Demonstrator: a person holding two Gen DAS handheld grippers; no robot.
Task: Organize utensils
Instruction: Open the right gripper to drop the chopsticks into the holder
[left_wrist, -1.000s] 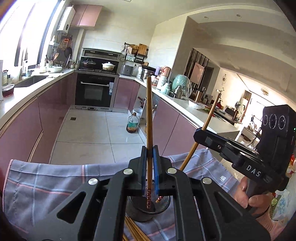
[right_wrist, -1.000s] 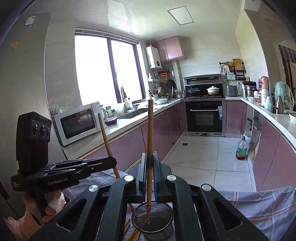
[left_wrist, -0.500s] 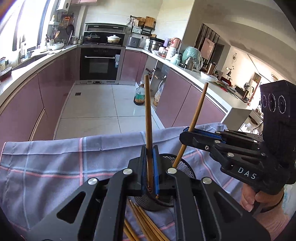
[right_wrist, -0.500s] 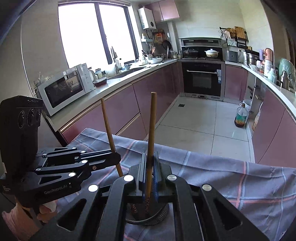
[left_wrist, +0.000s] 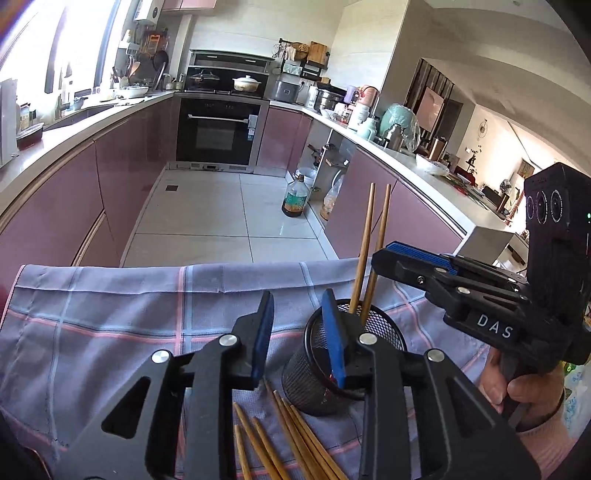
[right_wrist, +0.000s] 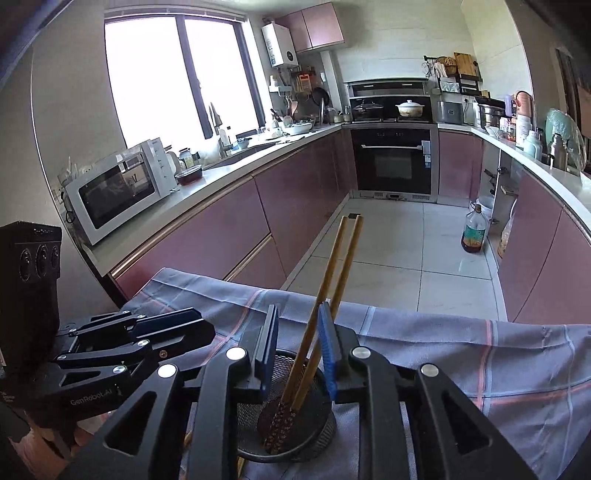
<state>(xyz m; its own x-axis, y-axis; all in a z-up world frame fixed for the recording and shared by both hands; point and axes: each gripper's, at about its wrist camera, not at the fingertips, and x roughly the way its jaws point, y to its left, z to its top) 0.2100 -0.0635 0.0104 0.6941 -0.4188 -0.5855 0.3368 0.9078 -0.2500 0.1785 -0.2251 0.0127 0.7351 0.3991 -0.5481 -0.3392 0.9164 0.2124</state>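
A black mesh cup (left_wrist: 306, 384) stands on a grey-blue checked cloth (left_wrist: 110, 314). Two brown chopsticks (left_wrist: 364, 258) lean inside it, free of both grippers. My left gripper (left_wrist: 297, 299) hangs just left of the cup, its jaws opening with nothing between them. In the right wrist view my right gripper (right_wrist: 300, 308) sits over the cup (right_wrist: 295, 435). Its jaws are opening, and the two chopsticks (right_wrist: 332, 273) pass loosely between the blue pads. Each gripper shows in the other's view: the right gripper (left_wrist: 380, 254) and the left gripper (right_wrist: 207, 328).
Several more chopsticks (left_wrist: 288, 435) lie on the cloth in front of the cup. A person's hand (left_wrist: 517, 384) holds the right gripper's handle. Beyond the cloth's far edge lie the kitchen floor, purple cabinets and an oven (right_wrist: 391, 162).
Both grippers sank towards the cup and parted their jaws. Each let go of its chopstick, and both chopsticks now lean in the cup.
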